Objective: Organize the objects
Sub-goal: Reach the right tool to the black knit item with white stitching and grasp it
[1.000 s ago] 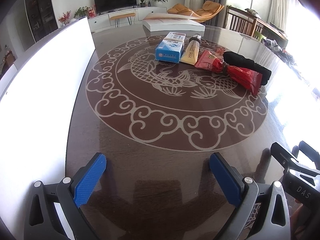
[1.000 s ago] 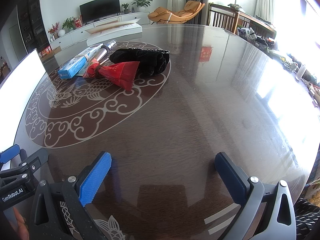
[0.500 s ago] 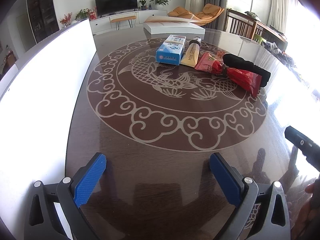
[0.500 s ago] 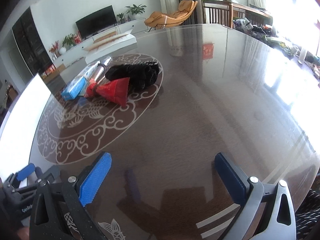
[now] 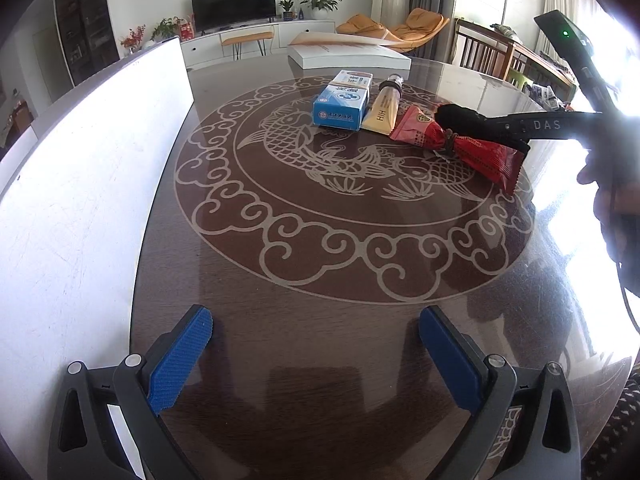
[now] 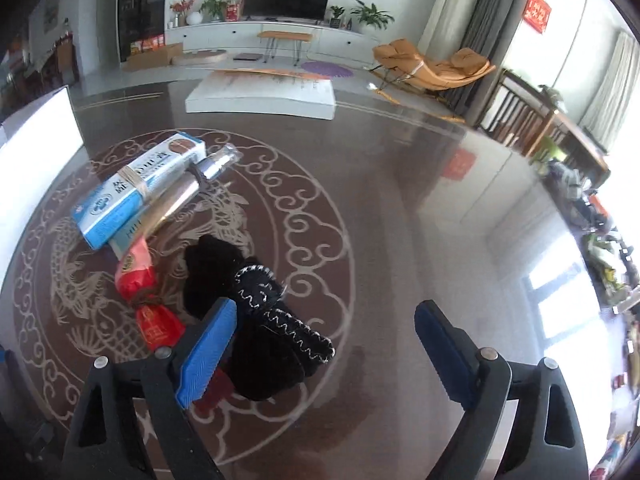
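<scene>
objects: four loose things lie in a cluster on the far half of the round dark glass-topped bench (image 5: 320, 360) with its pale fish-and-cloud pattern. none of them looks sorted yet.

- blue and white cardboard box (image 6: 136, 192), banded with a rubber band, lying flat at the far left of the cluster.
- silver-and-cream squeeze tube (image 6: 180, 196), touching the box's side, cap pointing away from me.
- red foil snack packet tied at the middle (image 6: 144, 300), just beside the tube's flat end.
- black knitted fabric piece with white zigzag stitching (image 6: 256, 312), bunched up, lying against the red packet on its right.

possible destinations: a flat white rectangular box (image 6: 260, 92) at the bench's far edge, and a big white board (image 5: 80, 180) along the left. i can't tell which one is meant.

my claws:
- right claw (image 6: 324, 336): jaws wide but closing. the black fabric sits between them, pressed up near the left pad; the right pad is well clear with bare bench under it. no grip yet, nothing held.
- left claw (image 5: 316, 344): jaws wide apart, nothing between them, hanging over the near part of the bench, well apart from the cluster.

progress, as i judge it: at the very start. nothing moved to a place, all four things remain. the step in hand looks like a first pick, the black fabric. then the packet, tube and box are left to place.
</scene>
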`<action>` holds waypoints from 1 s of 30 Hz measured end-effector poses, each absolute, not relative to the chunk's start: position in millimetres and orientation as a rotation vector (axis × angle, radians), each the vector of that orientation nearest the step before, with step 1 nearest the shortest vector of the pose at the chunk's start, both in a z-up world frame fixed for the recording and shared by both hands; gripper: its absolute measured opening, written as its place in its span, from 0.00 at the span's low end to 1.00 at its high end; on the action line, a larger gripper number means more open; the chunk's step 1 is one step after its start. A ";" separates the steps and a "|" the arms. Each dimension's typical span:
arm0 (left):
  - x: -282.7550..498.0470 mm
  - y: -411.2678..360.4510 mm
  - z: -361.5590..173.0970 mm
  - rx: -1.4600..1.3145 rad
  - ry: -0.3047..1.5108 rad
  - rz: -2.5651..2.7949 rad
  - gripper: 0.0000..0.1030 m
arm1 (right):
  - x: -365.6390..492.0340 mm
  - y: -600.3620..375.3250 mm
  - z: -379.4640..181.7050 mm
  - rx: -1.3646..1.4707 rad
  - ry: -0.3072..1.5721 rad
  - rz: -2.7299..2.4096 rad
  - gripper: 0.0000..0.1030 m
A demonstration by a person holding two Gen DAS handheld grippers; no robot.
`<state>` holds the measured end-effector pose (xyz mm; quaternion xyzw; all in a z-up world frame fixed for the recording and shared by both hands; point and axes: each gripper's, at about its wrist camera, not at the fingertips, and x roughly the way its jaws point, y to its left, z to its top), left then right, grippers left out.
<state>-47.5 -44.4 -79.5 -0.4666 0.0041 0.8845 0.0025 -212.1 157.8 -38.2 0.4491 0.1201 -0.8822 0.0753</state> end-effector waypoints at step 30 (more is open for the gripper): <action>-46.3 -44.4 -79.4 -1.462 0.009 2.778 1.00 | -203.2 132.6 -63.1 1.556 -0.335 -2.385 0.34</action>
